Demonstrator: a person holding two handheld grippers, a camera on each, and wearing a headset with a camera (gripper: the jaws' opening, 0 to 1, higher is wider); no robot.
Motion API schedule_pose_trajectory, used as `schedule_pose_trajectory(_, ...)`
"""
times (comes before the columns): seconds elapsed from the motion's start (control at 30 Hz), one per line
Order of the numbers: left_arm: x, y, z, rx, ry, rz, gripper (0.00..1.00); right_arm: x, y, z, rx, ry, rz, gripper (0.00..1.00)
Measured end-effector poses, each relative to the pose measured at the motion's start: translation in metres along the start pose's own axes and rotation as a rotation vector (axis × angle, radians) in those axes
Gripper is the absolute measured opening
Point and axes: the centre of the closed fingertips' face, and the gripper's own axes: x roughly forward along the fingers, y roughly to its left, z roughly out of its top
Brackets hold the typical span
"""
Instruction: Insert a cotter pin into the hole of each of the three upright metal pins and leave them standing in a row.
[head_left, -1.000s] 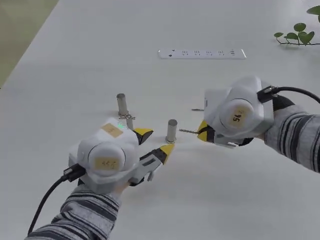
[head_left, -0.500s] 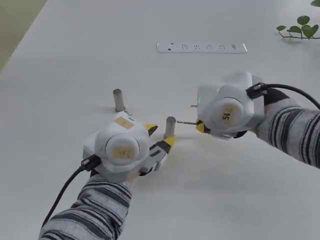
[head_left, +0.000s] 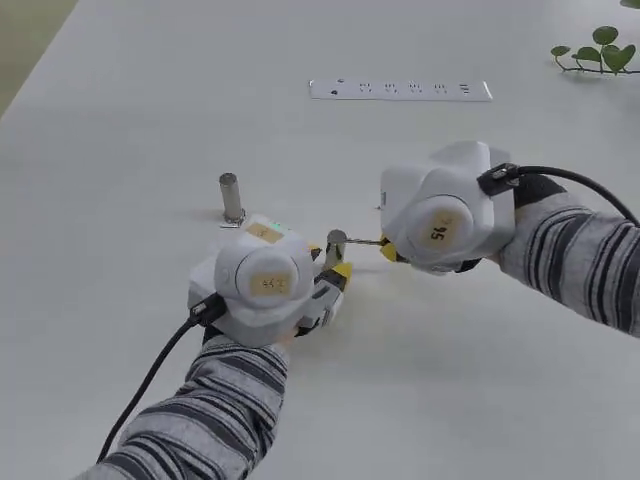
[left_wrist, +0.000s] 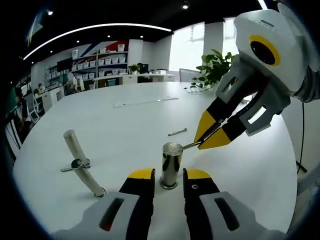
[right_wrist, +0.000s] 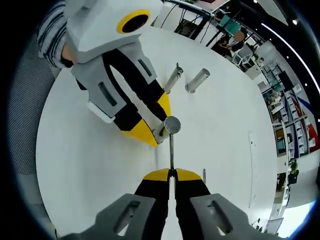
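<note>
Closer now, the right gripper (head_left: 389, 250) pinches a cotter pin (right_wrist: 171, 150) against the post (left_wrist: 170, 162), left gripper (left_wrist: 168, 175) flanking its base, grip unclear; misaimed pushing could topple it.

Bright, even overhead light fills all three views. In the left gripper view a curved ceiling strip (left_wrist: 100, 28) glows from 10 to 12 o'clock, and the window (left_wrist: 192, 45) at 1 o'clock is blown out white. The white table (head_left: 130, 120) carries a soft sheen, nearly overexposed in the right gripper view. Shadows are pale and short: a faint one lies at 6 o'clock of the right gripper (head_left: 388, 250). The upright pin (left_wrist: 171, 165) shows sharp highlights, and the cotter pin (right_wrist: 171, 150) reads crisp. Fisheye bending curves the table's edge and the shelves (left_wrist: 85, 67) toward the rims; the far room is soft.
</note>
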Motion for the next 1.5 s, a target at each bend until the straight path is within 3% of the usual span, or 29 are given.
schedule_pose_trajectory(0.27, 0.004, -0.003, 0.003, -0.015, -0.002, 0.024, 0.14, -0.001, 0.001, 0.003, -0.019, 0.005, 0.0, 0.0)
schedule_pose_trajectory(0.5, 0.007, 0.001, -0.001, -0.055, 0.004, 0.055, 0.12, -0.004, 0.004, 0.005, 0.055, -0.026, 0.035, 0.0)
schedule_pose_trajectory(0.6, 0.008, 0.001, -0.002, -0.061, 0.006, 0.06, 0.11, -0.005, 0.004, 0.006, 0.054, -0.035, 0.039, 0.0)
schedule_pose_trajectory(0.93, 0.009, 0.001, -0.006, -0.005, 0.015, 0.073, 0.1, -0.008, 0.005, 0.009, 0.039, -0.045, 0.037, 0.0)
schedule_pose_trajectory(1.1, 0.01, 0.002, -0.006, 0.0, 0.014, 0.079, 0.1, -0.012, 0.007, 0.021, 0.046, -0.09, 0.045, 0.0)
schedule_pose_trajectory(1.5, 0.01, 0.002, -0.007, 0.001, 0.013, 0.079, 0.1, -0.009, 0.008, 0.03, 0.021, -0.107, 0.038, 0.0)
